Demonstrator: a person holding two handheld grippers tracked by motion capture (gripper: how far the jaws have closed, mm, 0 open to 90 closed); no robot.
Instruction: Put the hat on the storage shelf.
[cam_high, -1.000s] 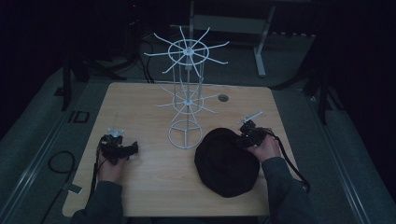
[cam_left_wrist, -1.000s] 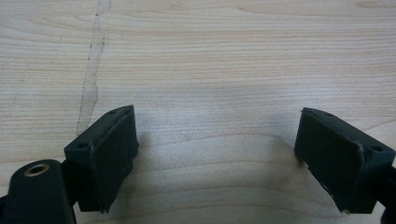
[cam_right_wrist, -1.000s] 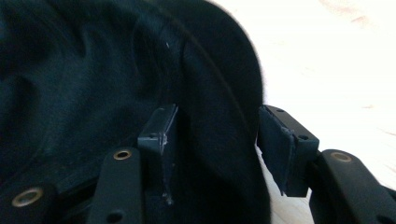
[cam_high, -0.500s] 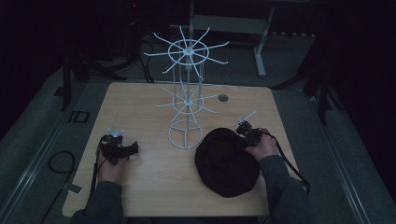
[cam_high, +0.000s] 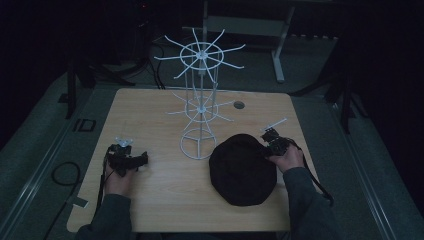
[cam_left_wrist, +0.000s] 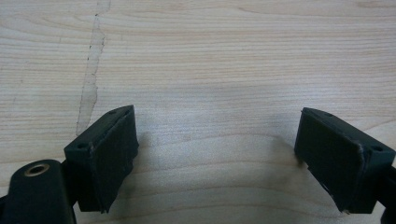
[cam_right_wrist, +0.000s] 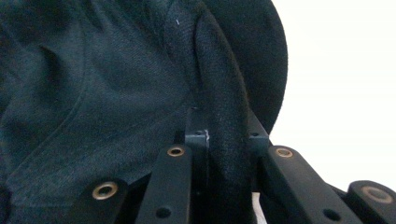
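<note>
A black cloth hat (cam_high: 243, 169) lies on the wooden table (cam_high: 160, 110) at the front right. My right gripper (cam_high: 264, 147) is at the hat's upper right edge and is shut on it. In the right gripper view a fold of the hat's rim (cam_right_wrist: 224, 116) is pinched between the two jaws. My left gripper (cam_high: 142, 159) rests low over the table at the front left. It is open, with bare wood between its fingers (cam_left_wrist: 105, 156). A white wire rack (cam_high: 200, 100) with two rings of spokes stands in the middle of the table.
The rack's round base (cam_high: 198, 144) sits just left of the hat. A small round hole (cam_high: 239, 105) shows in the table behind the rack. A pale crack line (cam_left_wrist: 91, 79) runs across the wood ahead of the left gripper. The surrounding floor is dark.
The right gripper and the hat's edge have shifted slightly between the frames. The left gripper has stayed in place.
</note>
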